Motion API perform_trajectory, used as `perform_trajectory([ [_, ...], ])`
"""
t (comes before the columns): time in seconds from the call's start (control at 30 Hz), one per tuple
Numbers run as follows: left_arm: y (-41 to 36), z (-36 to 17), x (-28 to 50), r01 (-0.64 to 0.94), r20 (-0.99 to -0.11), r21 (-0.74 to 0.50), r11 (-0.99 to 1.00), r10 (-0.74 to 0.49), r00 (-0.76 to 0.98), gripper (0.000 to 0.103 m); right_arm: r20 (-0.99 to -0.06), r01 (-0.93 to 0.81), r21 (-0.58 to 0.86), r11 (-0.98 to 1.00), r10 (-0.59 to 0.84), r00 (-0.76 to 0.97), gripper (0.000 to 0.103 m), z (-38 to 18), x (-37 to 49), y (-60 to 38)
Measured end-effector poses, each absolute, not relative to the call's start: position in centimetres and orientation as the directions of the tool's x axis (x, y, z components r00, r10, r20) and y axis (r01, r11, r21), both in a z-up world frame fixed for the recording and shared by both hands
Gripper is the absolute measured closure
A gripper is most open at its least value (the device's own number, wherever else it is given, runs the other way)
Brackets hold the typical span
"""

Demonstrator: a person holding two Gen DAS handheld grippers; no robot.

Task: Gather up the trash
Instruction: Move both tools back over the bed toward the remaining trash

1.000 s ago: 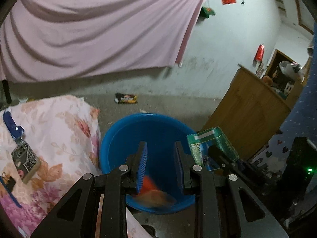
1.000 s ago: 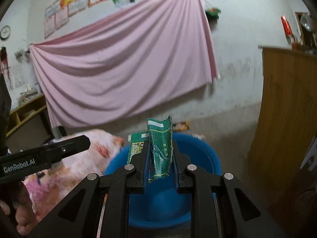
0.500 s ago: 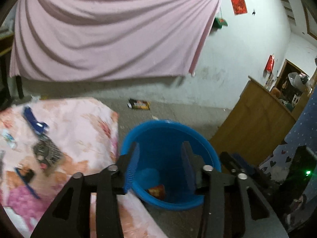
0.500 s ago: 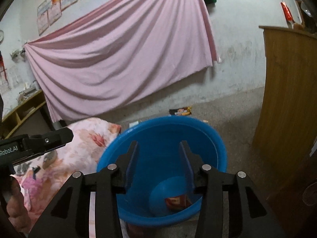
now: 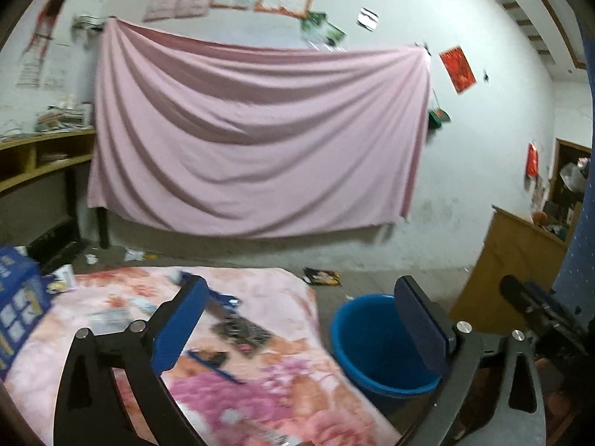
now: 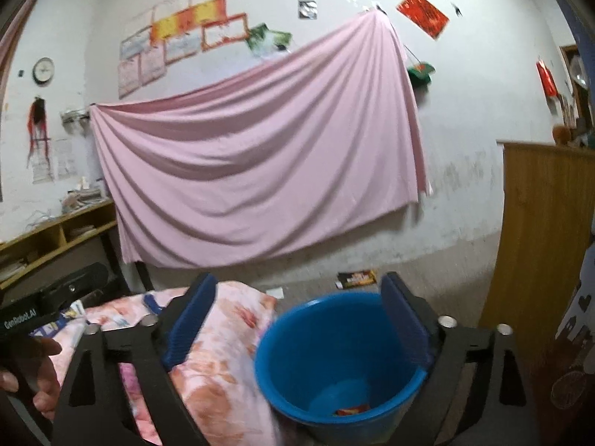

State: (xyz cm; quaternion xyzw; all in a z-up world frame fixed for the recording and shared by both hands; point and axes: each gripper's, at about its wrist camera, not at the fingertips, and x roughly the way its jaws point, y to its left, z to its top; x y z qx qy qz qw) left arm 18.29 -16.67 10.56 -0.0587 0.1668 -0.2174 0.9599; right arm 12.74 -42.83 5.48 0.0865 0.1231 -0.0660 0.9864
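Observation:
My left gripper (image 5: 299, 297) hangs over the edge of a floral blanket (image 5: 279, 390), its jaws opening wide with nothing between them. On the blanket lie a dark wrapper (image 5: 241, 332), a blue strip (image 5: 219, 303) and another dark scrap (image 5: 212, 358). The blue bucket (image 5: 368, 338) stands on the floor to the right of the blanket. My right gripper (image 6: 297, 286) is above and just behind the bucket (image 6: 282, 334), jaws also opening and empty. A red wrapper (image 6: 351, 410) lies in the bucket's bottom.
A dark snack wrapper (image 6: 355, 278) lies on the floor beyond the bucket. A wooden cabinet (image 6: 546, 241) stands at the right and a shelf desk (image 5: 37, 156) at the left. A blue box (image 5: 18, 297) sits at the blanket's left. A hand (image 6: 41, 371) holds the left gripper.
Both grippers opened. The orange wrapper left the left one and the green packet left the right one, down towards the bucket. Both rose, and the left swung left over the blanket.

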Motion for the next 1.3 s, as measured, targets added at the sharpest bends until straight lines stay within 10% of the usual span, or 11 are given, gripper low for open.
perform_trajectory([
  [0.47, -6.1, 10.3, 12.3, 0.256, -0.216, -0.158, 0.954, -0.287, 0.933, 0.003, -0.108, 0.012, 0.11, 0.994, 0.0, 0.994, 0.0, 8.2, 9.4, -33.8],
  [1.3, -1.6, 5.6, 9.7, 0.163, -0.233, -0.141, 0.976, -0.193, 0.953, 0.003, -0.157, -0.112, -0.014, 0.994, 0.109, 0.982, 0.0, 3.8, 9.1, -27.3],
])
